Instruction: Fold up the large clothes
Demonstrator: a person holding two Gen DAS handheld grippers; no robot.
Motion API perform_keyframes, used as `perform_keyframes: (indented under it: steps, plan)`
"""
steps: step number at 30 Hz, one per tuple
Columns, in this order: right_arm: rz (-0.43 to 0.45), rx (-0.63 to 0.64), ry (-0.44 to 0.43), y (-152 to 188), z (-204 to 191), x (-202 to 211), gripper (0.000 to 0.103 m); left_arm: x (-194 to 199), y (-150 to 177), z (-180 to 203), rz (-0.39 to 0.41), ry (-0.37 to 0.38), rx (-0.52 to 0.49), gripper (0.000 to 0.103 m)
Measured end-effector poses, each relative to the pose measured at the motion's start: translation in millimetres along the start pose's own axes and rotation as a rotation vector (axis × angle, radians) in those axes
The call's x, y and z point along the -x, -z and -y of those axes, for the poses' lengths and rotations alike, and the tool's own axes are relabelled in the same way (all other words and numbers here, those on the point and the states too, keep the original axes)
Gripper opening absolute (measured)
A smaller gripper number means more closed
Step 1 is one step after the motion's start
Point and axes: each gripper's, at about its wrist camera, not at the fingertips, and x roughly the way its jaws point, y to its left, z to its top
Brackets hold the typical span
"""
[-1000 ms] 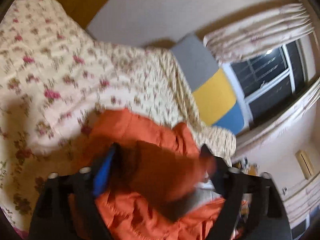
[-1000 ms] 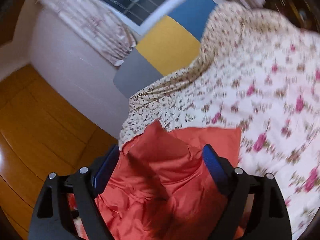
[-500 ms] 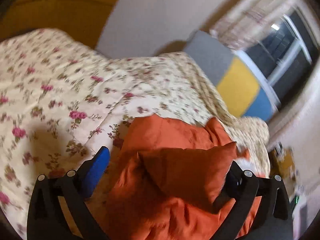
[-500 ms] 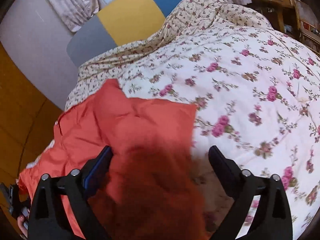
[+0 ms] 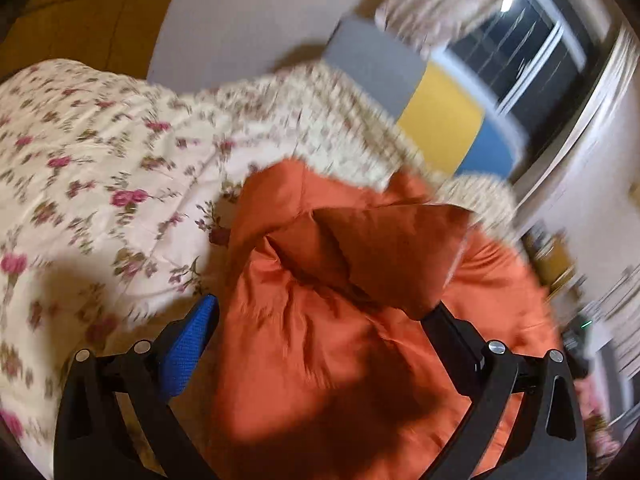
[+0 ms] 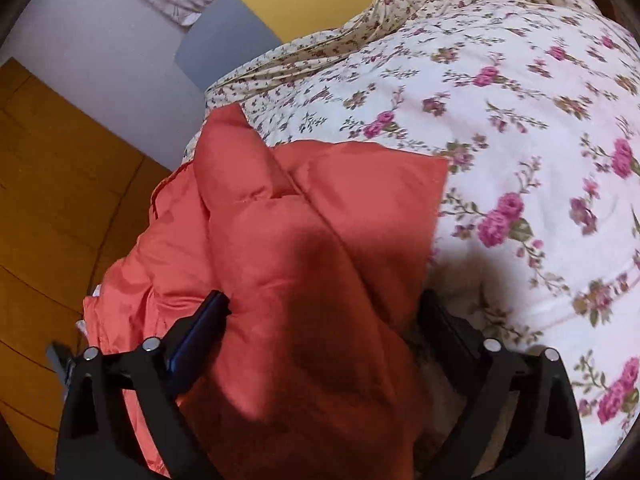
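Note:
An orange padded jacket [image 5: 340, 280] lies crumpled on a floral bedspread [image 5: 100, 180]. My left gripper [image 5: 320, 324] hovers just over it, jaws wide open, with a puffy fold of the jacket rising between the fingers and no pad pressing on it. In the right wrist view the same jacket [image 6: 304, 220] spreads from the bed's edge toward the middle. My right gripper [image 6: 320, 320] straddles its near part and its jaws are closing. The blue pad [image 6: 200, 332] brushes the fabric, while the other finger stands clear of the jacket's edge.
A headboard of grey, yellow and blue panels [image 5: 436, 120] stands behind the bed under a dark window [image 5: 520, 48] with curtains. Wooden floor [image 6: 52, 200] lies beside the bed, where the jacket hangs over the edge. The bedspread [image 6: 520, 120] stretches off to the right.
Both grippers have come down closer to the bed. The fold that filled the left jaws now sits loose between wider fingers. The right view shows more of the jacket laid flat.

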Motion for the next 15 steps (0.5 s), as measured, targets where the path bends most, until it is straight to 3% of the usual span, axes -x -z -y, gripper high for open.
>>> perform_keyframes:
  steps: [2, 6, 9, 13, 15]
  plan:
    - [0.001, 0.005, -0.001, 0, -4, -3, 0.079, -31, -3, -4, -0.138, -0.037, 0.038, 0.1]
    - [-0.002, -0.01, -0.059, 8, -4, 0, 0.056, -36, 2, 2, -0.107, -0.056, -0.008, 0.099]
    - [-0.01, -0.007, -0.1, 12, -6, 0, 0.042, -34, 12, 11, -0.113, -0.043, -0.072, 0.085]
    - [-0.018, -0.007, -0.139, 23, -9, 9, 0.036, -22, 23, 14, -0.129, 0.018, -0.063, 0.066]
    - [-0.026, -0.002, -0.144, 33, -10, 17, 0.035, -12, 32, 16, -0.138, 0.047, -0.065, 0.064]
